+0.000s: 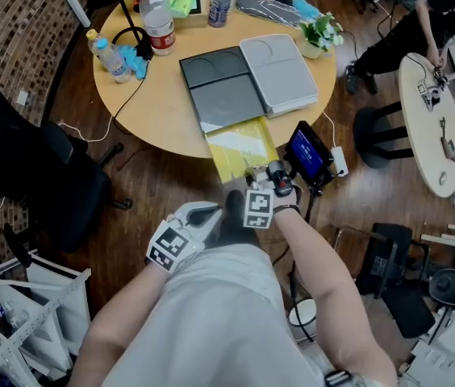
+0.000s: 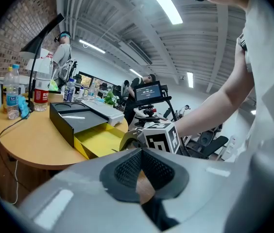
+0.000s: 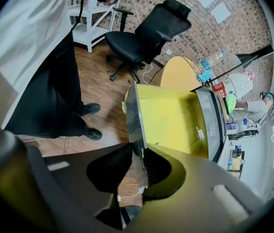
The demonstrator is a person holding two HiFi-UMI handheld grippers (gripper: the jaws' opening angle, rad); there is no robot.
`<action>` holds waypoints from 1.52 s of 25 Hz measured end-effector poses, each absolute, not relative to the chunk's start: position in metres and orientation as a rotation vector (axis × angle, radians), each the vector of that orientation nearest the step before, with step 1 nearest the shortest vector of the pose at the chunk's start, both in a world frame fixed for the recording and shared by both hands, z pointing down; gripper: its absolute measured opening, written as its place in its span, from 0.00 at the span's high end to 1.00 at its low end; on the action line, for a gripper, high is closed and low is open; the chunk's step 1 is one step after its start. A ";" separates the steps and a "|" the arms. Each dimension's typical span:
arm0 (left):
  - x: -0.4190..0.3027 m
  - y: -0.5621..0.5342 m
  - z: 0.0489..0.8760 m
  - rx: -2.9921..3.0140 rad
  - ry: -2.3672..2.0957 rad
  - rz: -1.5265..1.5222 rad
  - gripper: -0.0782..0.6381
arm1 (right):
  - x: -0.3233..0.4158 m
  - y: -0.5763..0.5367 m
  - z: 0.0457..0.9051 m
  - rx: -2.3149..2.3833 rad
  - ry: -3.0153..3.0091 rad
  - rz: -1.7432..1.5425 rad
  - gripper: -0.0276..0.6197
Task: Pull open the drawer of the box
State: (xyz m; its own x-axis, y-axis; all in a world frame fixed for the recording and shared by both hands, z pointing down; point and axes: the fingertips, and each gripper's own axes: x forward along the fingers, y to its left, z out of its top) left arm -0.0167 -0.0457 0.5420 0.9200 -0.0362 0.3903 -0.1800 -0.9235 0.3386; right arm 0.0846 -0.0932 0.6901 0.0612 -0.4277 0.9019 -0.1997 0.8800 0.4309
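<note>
A dark box [image 1: 219, 87] lies on the round wooden table [image 1: 155, 111], beside a grey lid [image 1: 280, 71]. Its yellow drawer [image 1: 240, 147] sticks out past the table's near edge. My right gripper [image 1: 258, 174] points steeply down at the drawer's front wall [image 3: 133, 115], which runs between its pads; the jaws are shut on it [image 3: 138, 152]. The left gripper [image 1: 229, 210] is held back near my body, apart from the box. Its pads meet at the tips with nothing between them [image 2: 141, 154]. In the left gripper view the box [image 2: 71, 123] and drawer [image 2: 100, 142] sit ahead on the left.
Bottles [image 1: 159, 22], a lamp cable and a small plant [image 1: 320, 35] stand at the table's far side. A screen on a stand [image 1: 308, 153] is just right of the drawer. A black office chair [image 1: 42, 176] is on the left. A person works at another table [image 1: 429, 111].
</note>
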 end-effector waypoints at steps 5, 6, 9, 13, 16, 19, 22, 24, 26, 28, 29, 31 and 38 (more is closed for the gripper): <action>-0.012 -0.042 0.540 2.702 -0.154 0.530 0.88 | 0.085 -0.091 0.691 0.525 -1.519 -0.185 0.84; -0.012 -0.041 0.541 2.702 -0.153 0.533 0.88 | 0.085 -0.090 0.690 0.526 -1.520 -0.186 0.84; -0.011 -0.041 0.541 2.708 -0.153 0.536 0.88 | 0.086 -0.089 0.690 0.533 -1.525 -0.187 0.84; -0.012 -0.041 0.540 2.711 -0.153 0.533 0.88 | 0.084 -0.087 0.690 0.527 -1.522 -0.192 0.84; -0.015 -0.040 0.543 2.720 -0.149 0.539 0.88 | 0.084 -0.086 0.690 0.535 -1.525 -0.188 0.83; -0.016 -0.039 0.545 2.717 -0.145 0.542 0.88 | 0.081 -0.086 0.687 0.580 -1.561 -0.158 0.80; -0.015 -0.039 0.543 2.712 -0.138 0.540 0.88 | 0.084 -0.082 0.679 0.638 -1.585 -0.124 0.77; -0.014 -0.040 0.543 2.719 -0.134 0.541 0.88 | 0.090 -0.077 0.673 0.680 -1.587 -0.105 0.77; -0.010 -0.040 0.540 2.716 -0.137 0.538 0.88 | 0.094 -0.071 0.663 0.728 -1.605 -0.084 0.77; -0.008 -0.038 0.538 2.708 -0.142 0.538 0.88 | 0.098 -0.067 0.648 0.793 -1.635 -0.065 0.78; -0.008 -0.038 0.539 2.706 -0.145 0.543 0.88 | 0.099 -0.066 0.640 0.833 -1.653 -0.055 0.80; -0.009 -0.038 0.541 2.700 -0.158 0.557 0.88 | 0.103 -0.063 0.626 0.919 -1.691 -0.032 0.84; 0.000 -0.020 0.544 2.708 -0.222 0.608 0.88 | 0.121 -0.035 0.587 1.111 -1.823 0.041 0.90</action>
State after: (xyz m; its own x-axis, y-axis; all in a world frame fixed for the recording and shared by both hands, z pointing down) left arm 0.0001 -0.0202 0.5436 0.8954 -0.0738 0.4391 -0.2267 -0.9244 0.3069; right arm 0.1213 -0.0355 0.5869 -0.1190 -0.6655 0.7369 -0.6983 0.5837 0.4143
